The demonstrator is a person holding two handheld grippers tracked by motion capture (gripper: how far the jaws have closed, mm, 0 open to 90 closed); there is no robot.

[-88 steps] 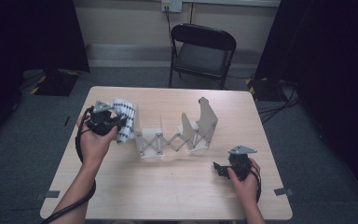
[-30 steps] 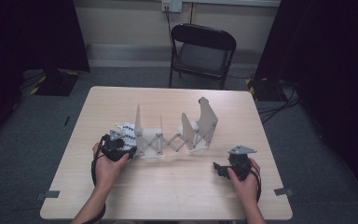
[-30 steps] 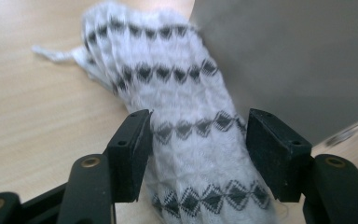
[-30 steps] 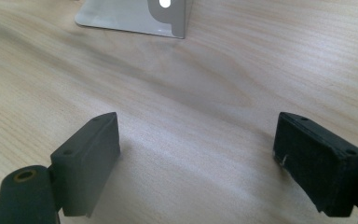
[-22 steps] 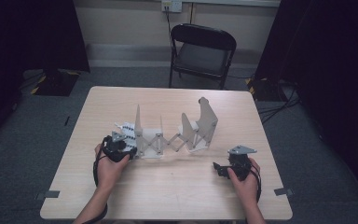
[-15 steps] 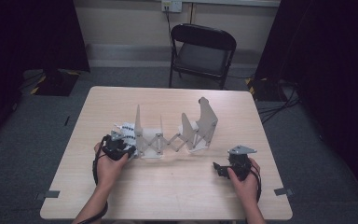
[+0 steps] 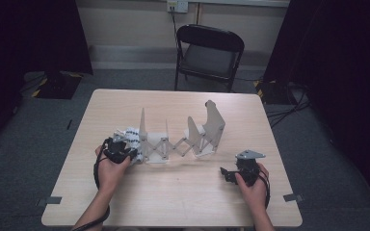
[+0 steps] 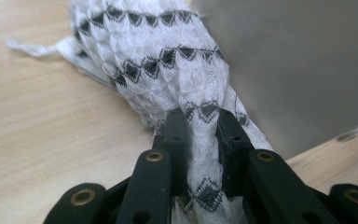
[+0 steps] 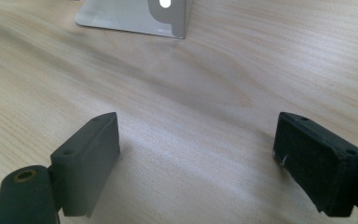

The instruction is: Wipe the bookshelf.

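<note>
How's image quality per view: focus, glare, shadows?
High view: table evenly lit, room edges nearly black, slightly soft. Left gripper view: patterned cloth sharp near the jaws, grey panel beside it blurred and featureless. Right gripper view: wood grain crisp, near jaws soft, faint shadows under them, bright hole in the metal rack.

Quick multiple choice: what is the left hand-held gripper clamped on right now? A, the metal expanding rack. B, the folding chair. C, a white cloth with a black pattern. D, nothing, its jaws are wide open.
C: in the left gripper view the left hand-held gripper pinches a fold of the white patterned cloth lying beside the metal rack.
</note>
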